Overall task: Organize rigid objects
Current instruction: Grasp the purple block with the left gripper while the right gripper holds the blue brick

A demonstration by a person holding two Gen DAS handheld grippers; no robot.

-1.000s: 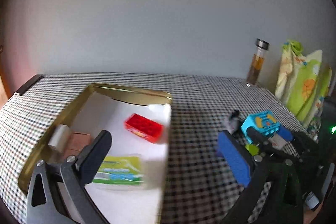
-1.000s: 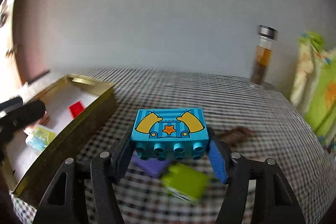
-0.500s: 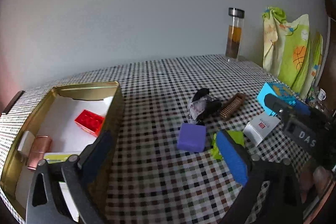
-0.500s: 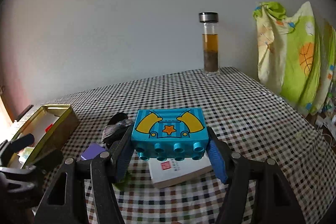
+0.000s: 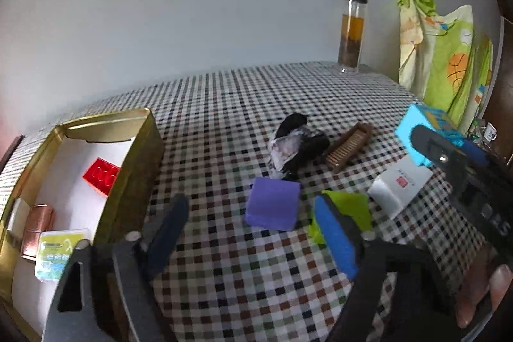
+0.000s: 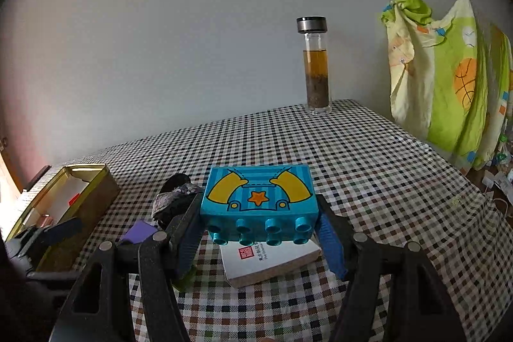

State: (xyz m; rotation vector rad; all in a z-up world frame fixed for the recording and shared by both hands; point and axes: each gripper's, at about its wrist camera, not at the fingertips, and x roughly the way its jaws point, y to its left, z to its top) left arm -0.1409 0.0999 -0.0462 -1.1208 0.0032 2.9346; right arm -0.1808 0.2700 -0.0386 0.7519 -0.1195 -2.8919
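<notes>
Turquoise block [image 6: 259, 201] between level right tongs [image 6: 259, 241], above checked table [image 6: 368, 169]

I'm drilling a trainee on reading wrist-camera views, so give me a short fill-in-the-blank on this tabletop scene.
1. The right gripper is shut on a turquoise toy brick printed with an orange ____.
2. The red studded brick lies inside the ____ tin box.
3. The purple square block rests on the ____ tablecloth.
4. The glass bottle of amber liquid stands ____.

Missing words: star; gold; checked; upright
</notes>
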